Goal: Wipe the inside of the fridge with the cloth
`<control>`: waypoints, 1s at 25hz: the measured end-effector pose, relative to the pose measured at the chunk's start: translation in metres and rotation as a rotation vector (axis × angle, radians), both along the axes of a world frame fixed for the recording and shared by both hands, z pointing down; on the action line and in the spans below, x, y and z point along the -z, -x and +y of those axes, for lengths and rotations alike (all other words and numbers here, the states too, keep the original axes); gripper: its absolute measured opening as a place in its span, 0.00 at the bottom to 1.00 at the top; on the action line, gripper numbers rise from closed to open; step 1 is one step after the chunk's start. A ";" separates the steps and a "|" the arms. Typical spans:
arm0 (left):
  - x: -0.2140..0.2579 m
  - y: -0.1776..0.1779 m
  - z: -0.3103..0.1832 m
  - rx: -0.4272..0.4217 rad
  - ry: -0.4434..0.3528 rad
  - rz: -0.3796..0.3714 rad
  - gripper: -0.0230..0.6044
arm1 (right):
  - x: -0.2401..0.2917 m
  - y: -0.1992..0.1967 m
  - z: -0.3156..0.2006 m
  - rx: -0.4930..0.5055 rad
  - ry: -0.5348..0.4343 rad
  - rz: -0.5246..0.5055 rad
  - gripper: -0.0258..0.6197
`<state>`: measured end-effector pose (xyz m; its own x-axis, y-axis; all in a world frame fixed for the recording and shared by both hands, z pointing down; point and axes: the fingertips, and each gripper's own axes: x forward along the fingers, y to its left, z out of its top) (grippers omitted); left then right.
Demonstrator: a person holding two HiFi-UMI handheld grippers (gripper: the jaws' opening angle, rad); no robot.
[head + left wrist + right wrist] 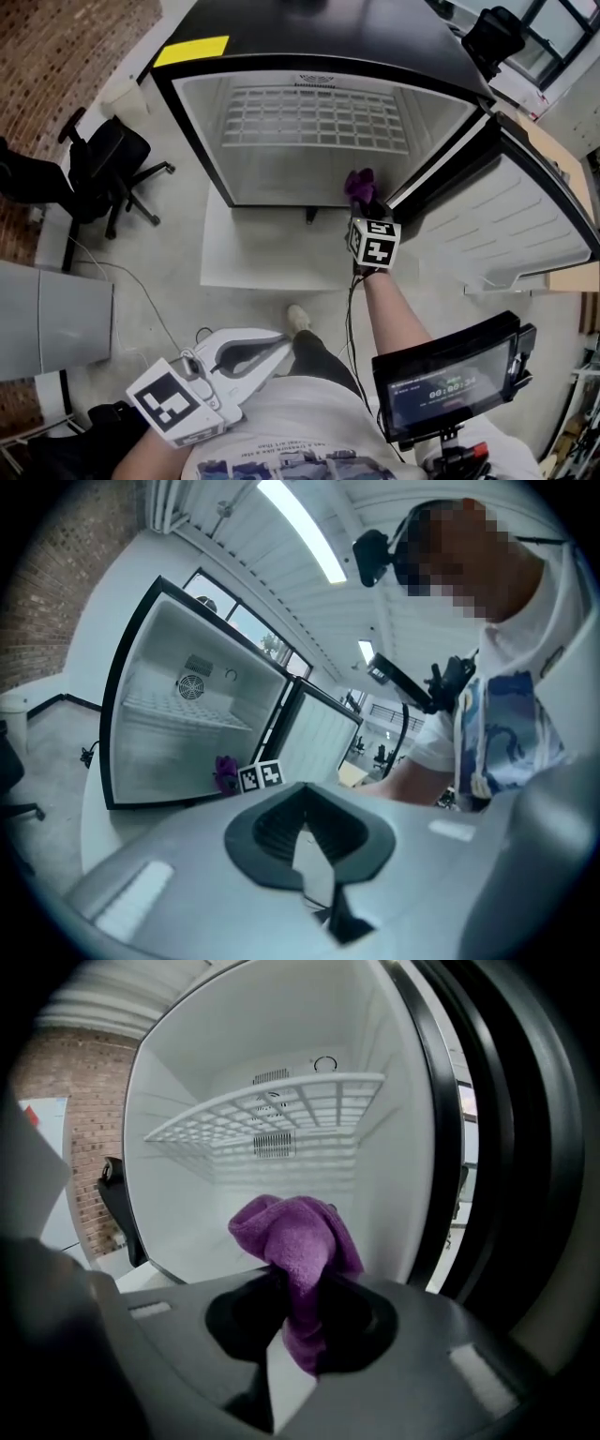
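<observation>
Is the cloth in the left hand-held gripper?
No, the right hand-held gripper clamps the cloth.

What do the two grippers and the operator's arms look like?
Left gripper: white shell, dark claw lining, cube of black-and-white square markers. Right gripper: same marker cube, thin dark cable trailing from it. White short-sleeved shirt, blue print.

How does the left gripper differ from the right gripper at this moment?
The right gripper holds the purple cloth; the left gripper holds nothing. The right gripper is at the open fridge; the left gripper is low beside the person's shirt. Both are shut.
</observation>
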<state>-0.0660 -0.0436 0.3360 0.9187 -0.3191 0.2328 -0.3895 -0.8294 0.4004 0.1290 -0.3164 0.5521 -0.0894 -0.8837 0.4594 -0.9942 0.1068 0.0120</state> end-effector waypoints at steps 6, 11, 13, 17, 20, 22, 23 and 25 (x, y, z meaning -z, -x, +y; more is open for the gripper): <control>-0.009 0.022 -0.001 0.060 0.005 -0.034 0.05 | -0.020 0.044 0.000 0.068 0.039 -0.047 0.15; -0.005 0.032 0.002 0.104 0.001 -0.033 0.05 | -0.023 0.100 -0.004 0.158 0.046 -0.079 0.15; -0.006 0.039 0.003 0.134 0.005 -0.037 0.05 | -0.024 0.123 -0.005 0.197 0.052 -0.090 0.15; -0.007 0.054 0.005 0.194 0.023 -0.036 0.05 | -0.028 0.169 -0.005 0.273 0.064 -0.115 0.15; -0.011 0.066 0.009 0.223 0.009 -0.052 0.05 | -0.030 0.199 -0.006 0.322 0.073 -0.132 0.15; -0.011 0.074 0.010 0.249 0.013 -0.053 0.05 | -0.031 0.219 -0.005 0.355 0.076 -0.139 0.15; -0.011 0.077 0.011 0.262 0.018 -0.054 0.05 | -0.030 0.229 -0.004 0.370 0.077 -0.142 0.15; -0.010 0.084 0.011 0.282 0.022 -0.053 0.05 | -0.029 0.245 -0.003 0.396 0.077 -0.148 0.15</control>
<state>-0.1504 -0.0322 0.3463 0.7808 -0.5543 0.2883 -0.6244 -0.6769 0.3898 -0.1159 -0.3191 0.5815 -0.4844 -0.7320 0.4792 -0.8669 0.4753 -0.1502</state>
